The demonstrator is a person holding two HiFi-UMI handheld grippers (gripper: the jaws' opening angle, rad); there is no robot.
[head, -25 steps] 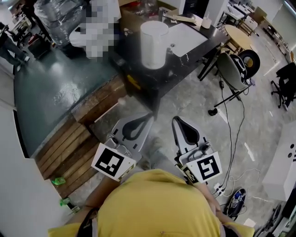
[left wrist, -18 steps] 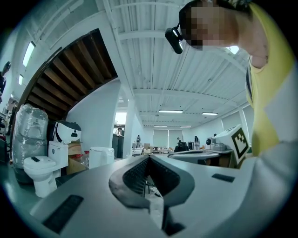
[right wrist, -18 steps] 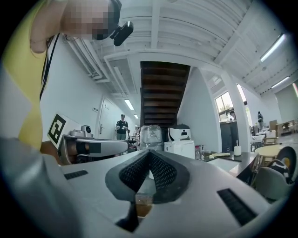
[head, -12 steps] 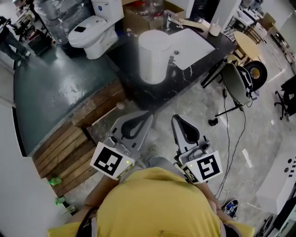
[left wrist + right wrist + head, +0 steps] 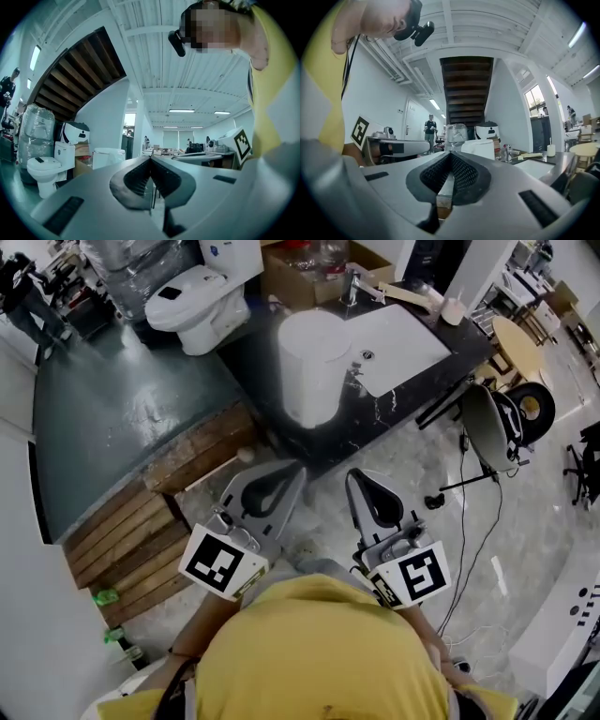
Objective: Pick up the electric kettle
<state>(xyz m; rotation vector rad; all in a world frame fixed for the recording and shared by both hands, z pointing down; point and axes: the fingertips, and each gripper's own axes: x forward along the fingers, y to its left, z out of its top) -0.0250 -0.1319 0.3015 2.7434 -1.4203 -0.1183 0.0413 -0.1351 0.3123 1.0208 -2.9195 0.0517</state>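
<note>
Jaws of the left gripper (image 5: pixel 286 480) and right gripper (image 5: pixel 362 487) are clenched shut on nothing, both held level. The white kettle (image 5: pixel 314 367) stands well ahead on the dark counter (image 5: pixel 375 420), beside the sink (image 5: pixel 405 339).

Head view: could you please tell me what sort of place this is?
Probably an open workshop or lab hall with a mock bathroom: a white toilet and a countertop washbasin stand near a chair.
</note>
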